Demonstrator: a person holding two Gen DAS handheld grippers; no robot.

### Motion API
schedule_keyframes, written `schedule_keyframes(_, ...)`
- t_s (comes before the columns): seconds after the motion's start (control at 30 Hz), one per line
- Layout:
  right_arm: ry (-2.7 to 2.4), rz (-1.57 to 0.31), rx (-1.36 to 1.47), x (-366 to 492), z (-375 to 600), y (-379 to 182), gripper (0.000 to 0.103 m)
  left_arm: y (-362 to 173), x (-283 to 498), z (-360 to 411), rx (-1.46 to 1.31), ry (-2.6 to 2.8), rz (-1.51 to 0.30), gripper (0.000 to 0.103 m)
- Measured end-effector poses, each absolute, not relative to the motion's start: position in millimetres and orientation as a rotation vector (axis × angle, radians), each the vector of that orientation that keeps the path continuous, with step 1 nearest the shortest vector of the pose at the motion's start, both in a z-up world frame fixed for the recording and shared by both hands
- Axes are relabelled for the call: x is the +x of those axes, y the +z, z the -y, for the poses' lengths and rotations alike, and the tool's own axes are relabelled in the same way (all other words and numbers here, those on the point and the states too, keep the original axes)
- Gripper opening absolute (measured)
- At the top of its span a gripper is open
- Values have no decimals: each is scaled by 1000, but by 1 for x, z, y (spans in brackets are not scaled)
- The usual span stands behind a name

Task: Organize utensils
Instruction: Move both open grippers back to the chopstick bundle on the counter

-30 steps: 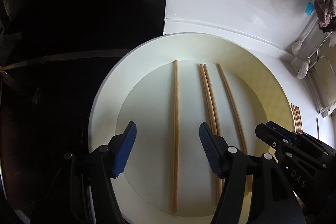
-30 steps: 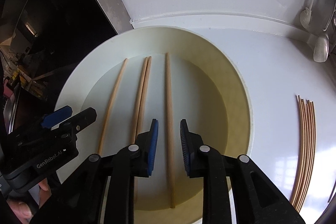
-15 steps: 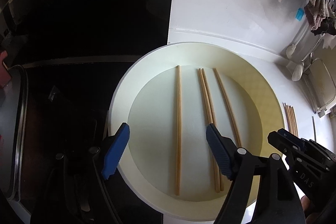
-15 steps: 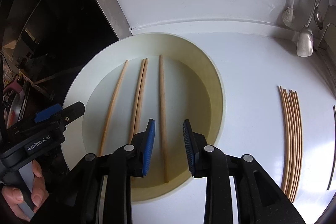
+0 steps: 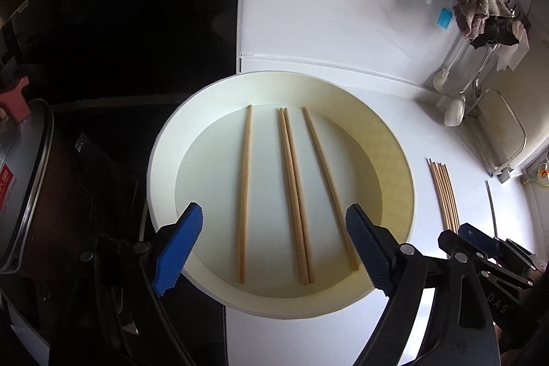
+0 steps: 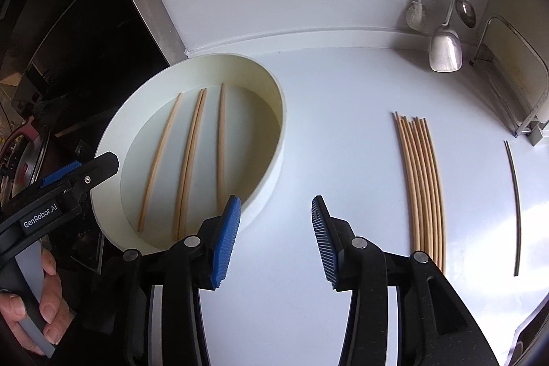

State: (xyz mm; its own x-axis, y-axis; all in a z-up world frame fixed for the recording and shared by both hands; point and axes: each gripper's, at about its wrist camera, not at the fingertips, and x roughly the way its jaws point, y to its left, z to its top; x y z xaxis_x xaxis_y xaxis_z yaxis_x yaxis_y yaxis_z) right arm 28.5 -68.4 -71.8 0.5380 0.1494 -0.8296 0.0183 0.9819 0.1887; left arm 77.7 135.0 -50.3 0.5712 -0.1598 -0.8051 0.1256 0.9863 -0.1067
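1. Right gripper [image 6: 274,239] hangs over bare white worktop [image 6: 326,143], its fingers opening, nothing between them.
2. The chopstick bundle [image 6: 420,191] lies right of it, long axis running away from the fingers; right hand nearer.
3. Left gripper [image 5: 274,249], fingers widening and empty, hovers over the round tray [image 5: 161,160] with four chopsticks [image 5: 293,194].

The left gripper [image 5: 274,249] is pointing steeply down at the bottom of its frame, jaws opening with nothing held. The right gripper [image 6: 274,240] is likewise opening, empty. A hand [image 6: 32,307] is gripping a handle at lower left.
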Motion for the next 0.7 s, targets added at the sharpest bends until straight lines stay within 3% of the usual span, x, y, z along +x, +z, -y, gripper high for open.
schedule_keyframes(0.7, -47, -907, 215, -69, 303, -73, 55, -45, 4, 47, -21, -186, -932, 90)
